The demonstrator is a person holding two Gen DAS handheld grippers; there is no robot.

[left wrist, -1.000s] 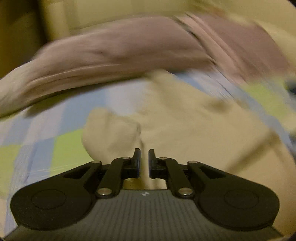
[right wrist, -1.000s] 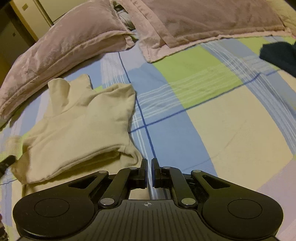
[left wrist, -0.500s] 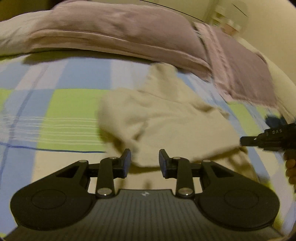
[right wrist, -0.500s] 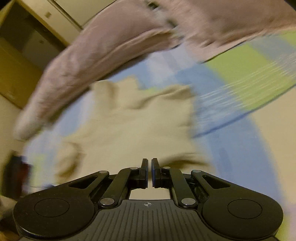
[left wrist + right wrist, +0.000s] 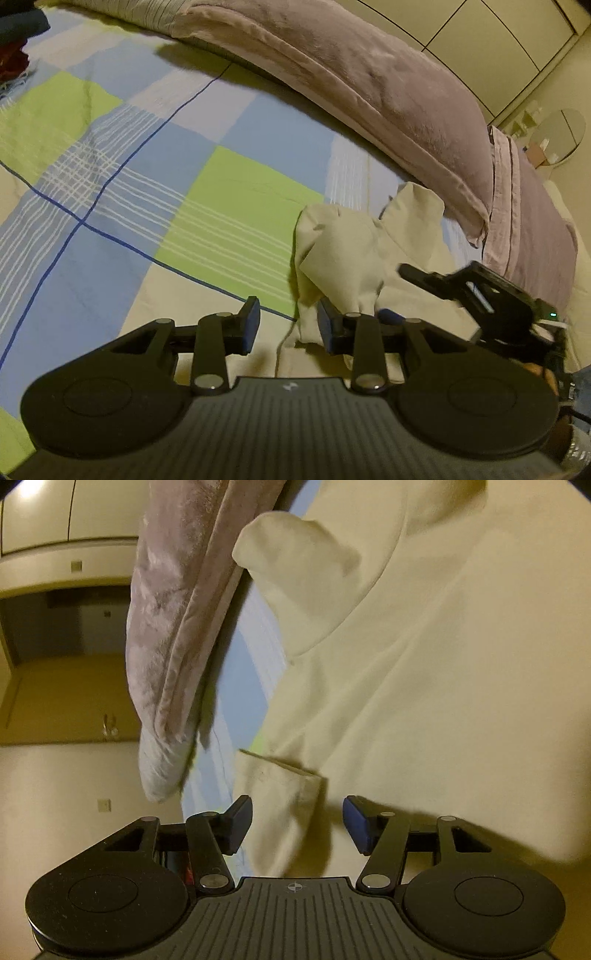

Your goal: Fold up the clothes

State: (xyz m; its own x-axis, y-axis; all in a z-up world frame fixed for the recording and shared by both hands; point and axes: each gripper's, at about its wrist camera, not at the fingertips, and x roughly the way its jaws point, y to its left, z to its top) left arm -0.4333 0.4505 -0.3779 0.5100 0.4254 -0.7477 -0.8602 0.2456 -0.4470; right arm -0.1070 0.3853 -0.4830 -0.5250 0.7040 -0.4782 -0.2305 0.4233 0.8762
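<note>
A cream sweatshirt (image 5: 354,258) lies crumpled on the checked bed sheet (image 5: 147,177), close to the pillows. My left gripper (image 5: 288,325) is open at the garment's near left edge, with its right finger against the cloth. My right gripper (image 5: 297,819) is open too, tilted sideways and low over the sweatshirt (image 5: 424,646), with a cuffed sleeve end (image 5: 280,794) lying between its open fingers. The right gripper also shows in the left wrist view (image 5: 480,295), at the garment's right side.
Two mauve pillows (image 5: 351,92) lie along the head of the bed behind the sweatshirt, one also in the right wrist view (image 5: 173,609). Dark clothes (image 5: 18,37) sit at the far left. Wardrobe doors (image 5: 480,29) stand behind.
Both grippers have opened. The left one swung left and drew back to the garment's edge. The right one rolled sideways and dropped close onto the sleeve end.
</note>
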